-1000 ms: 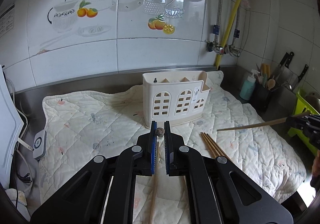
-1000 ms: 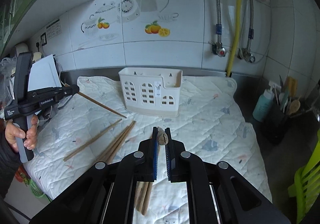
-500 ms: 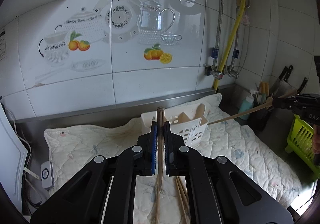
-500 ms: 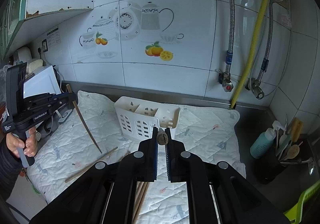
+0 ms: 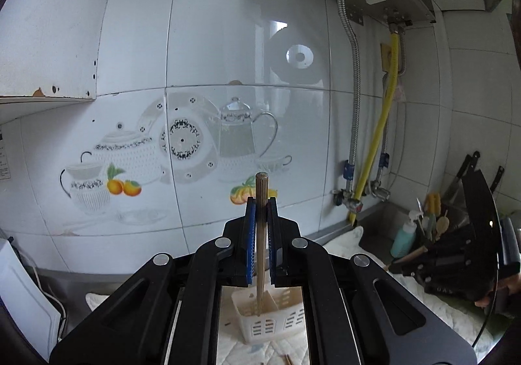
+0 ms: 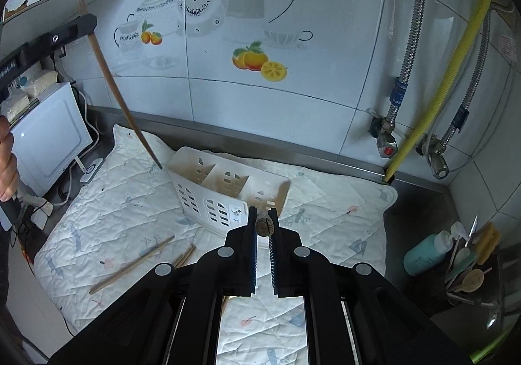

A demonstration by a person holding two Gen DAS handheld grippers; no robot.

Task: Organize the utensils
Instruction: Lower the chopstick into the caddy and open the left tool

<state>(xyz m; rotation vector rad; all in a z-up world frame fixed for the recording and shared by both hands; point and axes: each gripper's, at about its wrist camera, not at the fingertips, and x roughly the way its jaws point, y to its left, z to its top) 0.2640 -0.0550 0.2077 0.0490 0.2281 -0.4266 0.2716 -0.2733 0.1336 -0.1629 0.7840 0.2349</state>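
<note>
Two grippers each clamped one chopstick: the left gripper [image 5: 261,202] held its chopstick [image 5: 260,244] upright above the three-compartment caddy [image 6: 228,192]; the right gripper [image 6: 263,213] pinched another [image 6: 262,225]. Several more chopsticks [image 6: 133,264] lay on the quilted mat [image 6: 325,218].

Two grippers are up: the left gripper [image 5: 261,202] clamps one chopstick [image 5: 260,234], and the right gripper [image 6: 262,218] clamps one too, only its butt end [image 6: 262,225] showing. On the quilted mat [image 6: 325,202] stands one white cutlery caddy [image 6: 228,192] with three compartments, and near it lie loose chopsticks: one long one [image 6: 133,264] alone and what looks like a pair [image 6: 185,256], the rest hidden. Against the tiled wall [image 6: 293,104] I count one yellow hose [image 6: 449,72], two braided metal hoses [image 6: 407,49], and one teal bottle [image 6: 423,257].
</note>
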